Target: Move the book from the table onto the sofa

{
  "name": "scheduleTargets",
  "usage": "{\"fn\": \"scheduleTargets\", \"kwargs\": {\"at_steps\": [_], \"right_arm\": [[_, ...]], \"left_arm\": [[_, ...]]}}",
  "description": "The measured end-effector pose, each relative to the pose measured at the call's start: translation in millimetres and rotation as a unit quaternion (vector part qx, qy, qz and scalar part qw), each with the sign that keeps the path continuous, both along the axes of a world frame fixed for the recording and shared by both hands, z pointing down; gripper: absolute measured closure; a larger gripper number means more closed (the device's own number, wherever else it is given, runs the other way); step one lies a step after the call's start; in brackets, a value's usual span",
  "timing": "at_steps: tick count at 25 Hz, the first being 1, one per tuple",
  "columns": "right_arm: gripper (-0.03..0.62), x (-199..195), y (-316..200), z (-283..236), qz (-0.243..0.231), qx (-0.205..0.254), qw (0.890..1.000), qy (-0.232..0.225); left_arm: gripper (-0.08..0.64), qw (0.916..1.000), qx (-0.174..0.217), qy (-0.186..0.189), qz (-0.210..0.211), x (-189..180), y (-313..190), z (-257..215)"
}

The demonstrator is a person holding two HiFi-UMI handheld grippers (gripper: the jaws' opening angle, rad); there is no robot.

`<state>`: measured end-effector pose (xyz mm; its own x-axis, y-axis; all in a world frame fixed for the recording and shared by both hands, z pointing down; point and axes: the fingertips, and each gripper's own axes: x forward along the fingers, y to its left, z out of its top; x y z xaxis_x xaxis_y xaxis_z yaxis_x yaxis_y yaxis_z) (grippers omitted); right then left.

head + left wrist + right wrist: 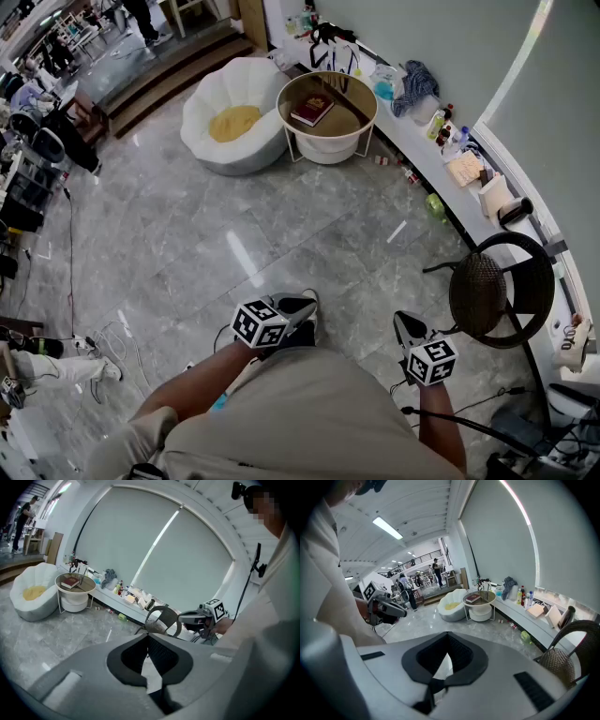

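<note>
The person's bare left forearm (192, 392) is bent across the front of the body at waist height. It carries the left gripper (307, 300), which points forward and slants down toward the glossy grey stone-tile floor (187, 234). Its two jaws are pressed together with nothing between them, which the left gripper view (147, 635) shows plainly.

Far ahead on the floor sits one white, shell-shaped padded sofa (211, 98) with one yellow cushion (232, 122) in its hollow. Just beside it on the right stands one round table with a tan wooden top and a white wire frame (369, 101). One dark red hardcover book (312, 110) lies flat on the tabletop, well apart from both grippers. The same book shows small in the left gripper view (70, 581) and in the right gripper view (473, 598).

Further right, the right forearm (439, 427) is held close to the body at about the same height as the left. The right gripper (403, 323) tilts downward in the same way. Its jaws are also pressed together and empty (447, 634). That makes two grippers, side by side but apart, and neither touches anything.

To the right of the right gripper stands one black round-backed wicker chair (487, 291). Behind it a long white curved ledge (420, 141) runs along the wall, cluttered with bottles and boxes.
</note>
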<state>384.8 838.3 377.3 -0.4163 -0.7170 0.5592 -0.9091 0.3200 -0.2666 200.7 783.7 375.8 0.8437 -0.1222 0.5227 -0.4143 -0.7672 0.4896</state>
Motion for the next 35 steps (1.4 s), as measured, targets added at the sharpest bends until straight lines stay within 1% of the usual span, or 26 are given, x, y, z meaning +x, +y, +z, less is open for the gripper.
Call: {"fn": "scheduleTargets", "kwargs": {"at_steps": [3, 7, 12, 14, 16, 17, 18, 19, 22, 25, 28, 31, 35], "right_arm": [[0.580, -22.7, -46.7, -7.3, 0.009, 0.002, 1.000, -0.006], [0.580, -41.8, -118.9, -8.0, -0.001, 0.000, 1.000, 0.006], [0.580, -70.7, -215.8, -10.7, 0.000, 0.003, 1.000, -0.001], [0.580, -87.4, -247.1, -14.1, -0.023, 0.001, 1.000, -0.003], [0.571, -100.8, -275.9, -11.7, -0.052, -0.004, 0.999, 0.008], [0.545, -105.6, -291.2, -8.9, -0.064, -0.008, 0.998, 0.010], [0.499, -110.2, -307.4, -6.1, -0.074, -0.011, 0.997, 0.009], [0.479, -115.0, -324.3, -3.5, -0.083, -0.013, 0.996, 0.006], [0.462, -127.6, -380.9, 8.6, -0.113, -0.014, 0.994, 0.000], [0.459, -132.6, -449.7, 24.2, -0.141, -0.017, 0.990, -0.005], [0.459, -139.9, -526.0, 31.6, -0.164, -0.023, 0.986, -0.018], [0.459, -150.1, -596.9, 29.6, -0.190, -0.018, 0.981, -0.026], [0.459, -148.2, -675.3, 41.5, -0.223, -0.021, 0.974, -0.007]], "left_arm": [[0.554, 0.9999, 0.003, 0.008, 0.008, -11.0, -56.8, -9.6], [0.554, 0.9987, 0.038, 0.016, 0.030, -19.2, -127.4, -25.0], [0.554, 0.9978, 0.051, 0.030, 0.031, -34.2, -205.5, -32.9], [0.554, 0.9974, 0.056, 0.041, 0.015, -39.4, -231.1, -38.0], [0.552, 0.9973, 0.056, 0.047, -0.011, -46.4, -256.6, -36.6], [0.552, 0.9972, 0.051, 0.050, -0.024, -50.0, -269.8, -34.0], [0.548, 0.9969, 0.045, 0.053, -0.037, -53.8, -282.7, -31.4], [0.540, 0.9965, 0.039, 0.056, -0.049, -58.1, -295.3, -28.8], [0.491, 0.9953, 0.033, 0.050, -0.076, -71.6, -336.9, -16.8], [0.447, 0.9936, 0.025, 0.037, -0.104, -80.3, -390.1, -2.8], [0.438, 0.9917, 0.009, 0.014, -0.127, -89.6, -446.7, 2.7], [0.436, 0.9903, 0.000, -0.008, -0.139, -95.1, -499.3, 3.4], [0.436, 0.9876, -0.012, -0.005, -0.156, -87.0, -566.1, 8.6]]}}
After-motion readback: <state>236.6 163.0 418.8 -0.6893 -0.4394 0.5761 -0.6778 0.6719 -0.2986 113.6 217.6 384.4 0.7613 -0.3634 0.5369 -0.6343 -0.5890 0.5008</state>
